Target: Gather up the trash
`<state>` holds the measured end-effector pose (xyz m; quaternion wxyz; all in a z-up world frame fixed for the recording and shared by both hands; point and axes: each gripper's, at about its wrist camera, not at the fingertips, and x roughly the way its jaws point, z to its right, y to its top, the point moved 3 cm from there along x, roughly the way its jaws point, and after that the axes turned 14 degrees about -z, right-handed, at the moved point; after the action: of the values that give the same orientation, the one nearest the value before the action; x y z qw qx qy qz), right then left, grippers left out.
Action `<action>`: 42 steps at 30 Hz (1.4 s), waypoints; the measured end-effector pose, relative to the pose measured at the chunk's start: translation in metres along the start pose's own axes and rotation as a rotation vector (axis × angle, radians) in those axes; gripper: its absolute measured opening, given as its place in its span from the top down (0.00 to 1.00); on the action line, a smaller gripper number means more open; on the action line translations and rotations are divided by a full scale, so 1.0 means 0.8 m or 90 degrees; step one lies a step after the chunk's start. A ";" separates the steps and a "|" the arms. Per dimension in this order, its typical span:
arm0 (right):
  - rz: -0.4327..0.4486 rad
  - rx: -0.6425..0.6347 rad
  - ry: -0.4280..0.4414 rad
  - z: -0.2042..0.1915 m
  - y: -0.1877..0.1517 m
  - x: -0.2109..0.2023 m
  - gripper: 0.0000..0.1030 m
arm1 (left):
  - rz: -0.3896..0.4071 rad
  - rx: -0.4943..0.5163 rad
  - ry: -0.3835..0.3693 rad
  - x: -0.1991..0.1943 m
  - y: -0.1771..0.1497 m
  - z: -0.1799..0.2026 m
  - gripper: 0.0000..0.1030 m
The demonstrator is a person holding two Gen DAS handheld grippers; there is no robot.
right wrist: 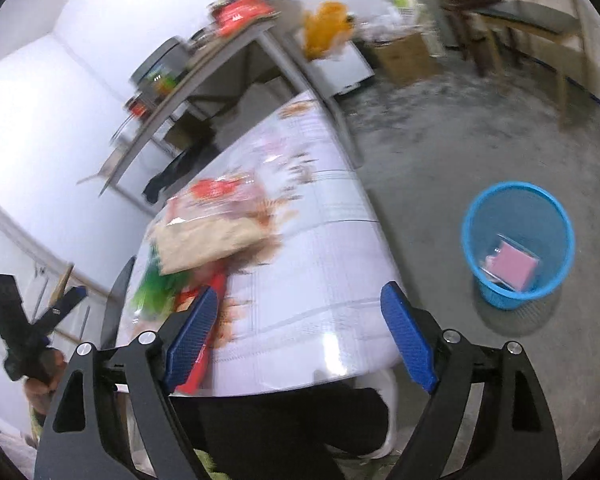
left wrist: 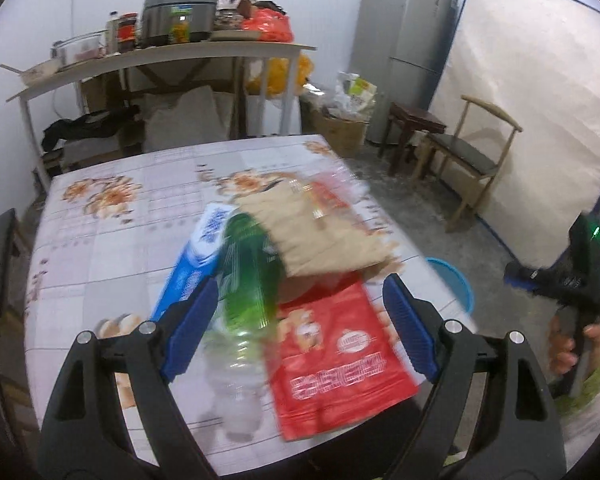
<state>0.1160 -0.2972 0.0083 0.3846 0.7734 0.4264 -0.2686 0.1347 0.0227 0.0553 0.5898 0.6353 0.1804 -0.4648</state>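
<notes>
Both grippers stand wide open and hold nothing: the left gripper (left wrist: pixel 298 328) hangs over the trash pile on the table (left wrist: pixel 100 248), the right gripper (right wrist: pixel 300 336) over the table's near edge. The clear bottle with the green label (left wrist: pixel 246 280) lies in the pile, touching the red wrapper (left wrist: pixel 340 356) and partly under the tan bag (left wrist: pixel 316 236) (a blue-and-white pack (left wrist: pixel 196 264) lies beside it). My advice: close the left gripper across the bottle's middle, clear of the wrapper, then carry it to the blue basket (right wrist: pixel 516 240) on the floor beside the table. Motion blur smears the labels, and the bottle's cap end is hidden.
</notes>
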 end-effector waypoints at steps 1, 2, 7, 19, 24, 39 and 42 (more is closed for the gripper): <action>-0.004 -0.013 0.003 -0.011 0.004 0.005 0.18 | 0.000 -0.005 0.005 0.001 -0.002 -0.007 0.22; -0.010 -0.027 0.004 -0.024 0.007 0.010 0.18 | 0.000 -0.009 0.007 0.003 -0.004 -0.012 0.22; -0.034 -0.086 0.009 -0.083 0.040 0.043 0.18 | -0.002 -0.043 -0.009 0.011 -0.011 -0.044 0.22; -0.039 0.026 0.061 -0.069 0.160 0.104 0.18 | -0.151 -0.036 -0.151 0.093 0.155 -0.069 0.29; -0.038 0.026 0.005 -0.047 0.206 0.126 0.18 | -0.233 -0.071 -0.204 0.162 0.194 -0.061 0.42; -0.098 -0.119 -0.137 -0.054 0.286 0.233 0.18 | -0.329 -0.148 -0.221 0.257 0.233 -0.071 0.63; -0.099 -0.120 -0.143 -0.051 0.292 0.242 0.18 | -0.342 -0.160 -0.232 0.268 0.239 -0.075 0.64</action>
<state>0.4170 -0.2554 -0.0272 0.4788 0.6634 0.4629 -0.3411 0.4136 -0.0365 -0.0136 0.5423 0.3944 0.2887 -0.6834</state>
